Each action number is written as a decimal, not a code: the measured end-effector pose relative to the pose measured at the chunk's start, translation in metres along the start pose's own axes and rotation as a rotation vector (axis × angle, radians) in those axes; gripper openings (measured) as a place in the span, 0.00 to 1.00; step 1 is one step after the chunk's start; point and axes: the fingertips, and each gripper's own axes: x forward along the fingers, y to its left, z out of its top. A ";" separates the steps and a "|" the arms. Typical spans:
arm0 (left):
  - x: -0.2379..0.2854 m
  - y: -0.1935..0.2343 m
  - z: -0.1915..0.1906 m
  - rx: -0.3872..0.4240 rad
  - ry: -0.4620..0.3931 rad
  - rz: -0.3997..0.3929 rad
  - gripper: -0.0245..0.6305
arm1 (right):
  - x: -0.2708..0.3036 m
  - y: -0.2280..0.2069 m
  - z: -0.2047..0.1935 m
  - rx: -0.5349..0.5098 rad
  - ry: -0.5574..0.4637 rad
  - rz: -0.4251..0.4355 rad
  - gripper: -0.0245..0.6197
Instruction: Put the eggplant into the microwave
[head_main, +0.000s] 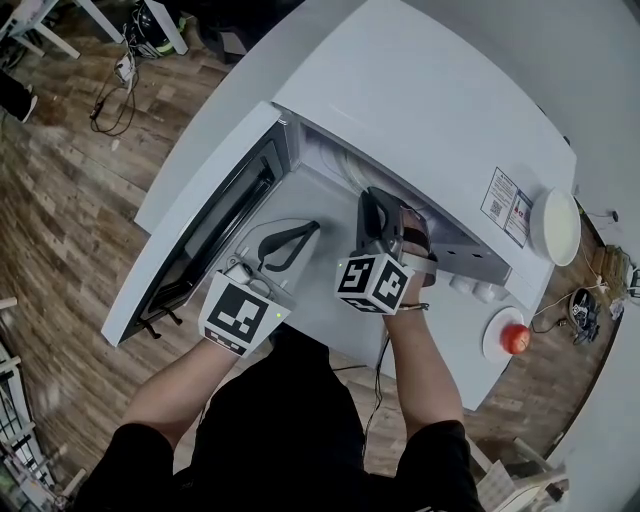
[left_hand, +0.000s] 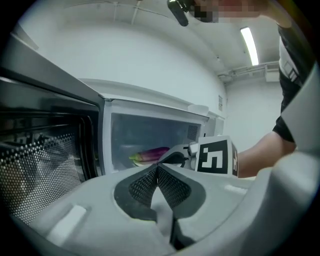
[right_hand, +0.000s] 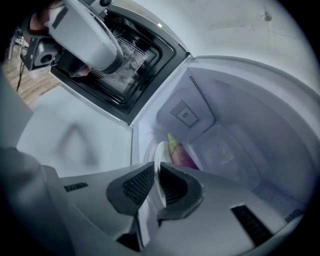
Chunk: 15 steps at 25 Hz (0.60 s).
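Note:
The purple eggplant (right_hand: 181, 154) with its green stem lies on a white plate (right_hand: 161, 152) inside the open white microwave (head_main: 430, 110). My right gripper (right_hand: 156, 177) reaches into the cavity and is shut on the plate's near rim, which runs thin between the pads. From above, the right gripper (head_main: 378, 205) sits in the microwave's mouth. My left gripper (left_hand: 157, 170) is shut with nothing in it and hovers in front of the opening. In its view the eggplant (left_hand: 152, 154) shows behind the right gripper (left_hand: 175, 155). The left gripper (head_main: 305, 232) hangs above the table beside the door.
The microwave door (head_main: 205, 235) is swung wide open to the left. On the table's right end stand a white bowl (head_main: 555, 225) and a small plate with a red fruit (head_main: 515, 338). Cables lie on the wooden floor (head_main: 110, 100).

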 end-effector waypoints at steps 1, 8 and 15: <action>0.002 0.002 0.001 0.002 0.000 0.000 0.05 | 0.002 -0.002 0.000 0.005 0.001 0.000 0.11; 0.007 0.012 0.004 0.004 0.005 0.014 0.05 | 0.011 -0.012 -0.001 0.051 0.001 -0.012 0.11; -0.022 0.008 0.010 0.002 0.013 0.032 0.05 | -0.033 0.000 0.015 0.179 -0.049 0.023 0.19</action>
